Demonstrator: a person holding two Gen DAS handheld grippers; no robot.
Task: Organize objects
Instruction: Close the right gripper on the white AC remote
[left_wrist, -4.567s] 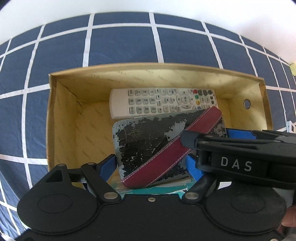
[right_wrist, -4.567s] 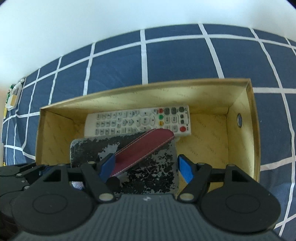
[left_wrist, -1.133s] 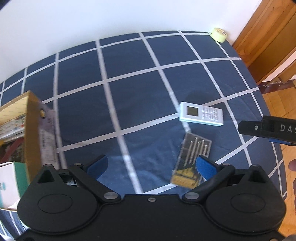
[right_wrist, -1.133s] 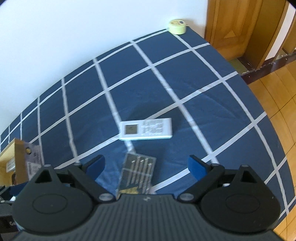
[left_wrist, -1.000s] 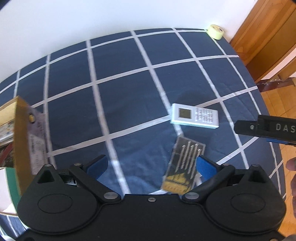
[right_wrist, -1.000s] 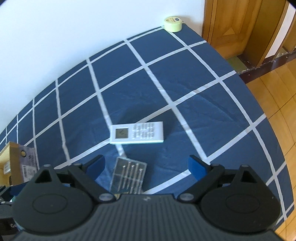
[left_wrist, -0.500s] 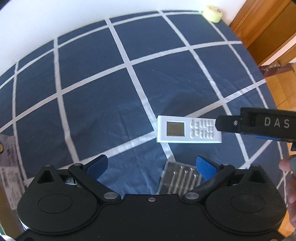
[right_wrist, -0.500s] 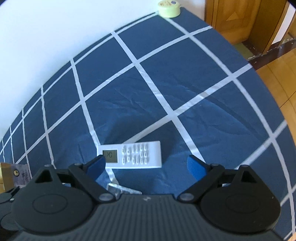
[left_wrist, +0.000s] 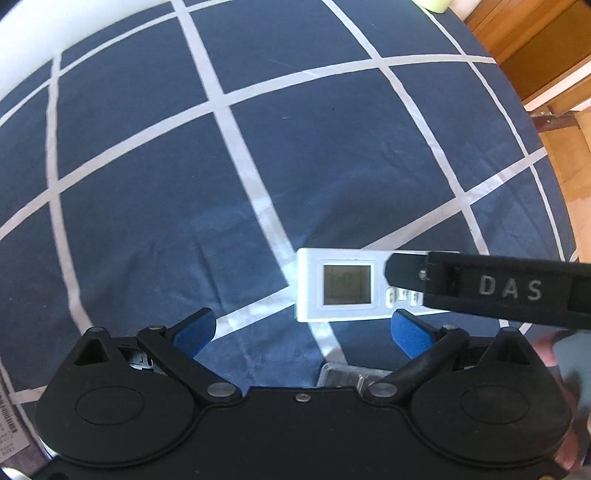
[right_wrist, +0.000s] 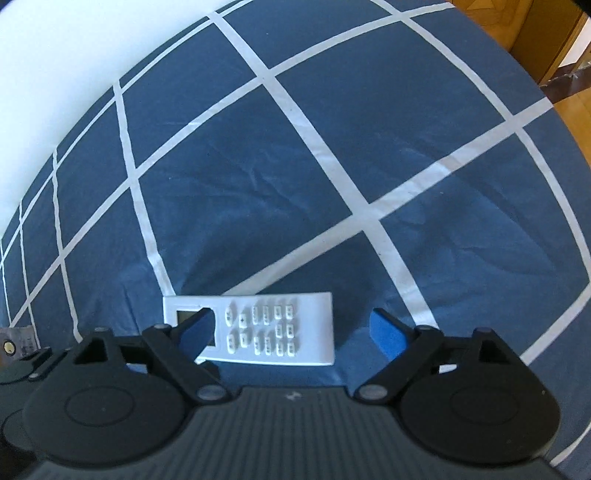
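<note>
Blue checked bedspread (right_wrist: 295, 177) carries the white remote (right_wrist: 266, 328), lying flat. Over it the right gripper (right_wrist: 291, 330) is closing, pads not yet touching; beside it the left gripper (left_wrist: 301, 330) gapes empty. Closing lengthwise might skid the remote away.

The bedsheet (right_wrist: 258, 206) is navy blue, crossed by a grid of white stripes. The remote (right_wrist: 273, 328) is white with pale grey buttons and a grey screen. Both grippers are black with bright blue pads (left_wrist: 410, 332), and white letters mark the right gripper (right_wrist: 291, 332).
</note>
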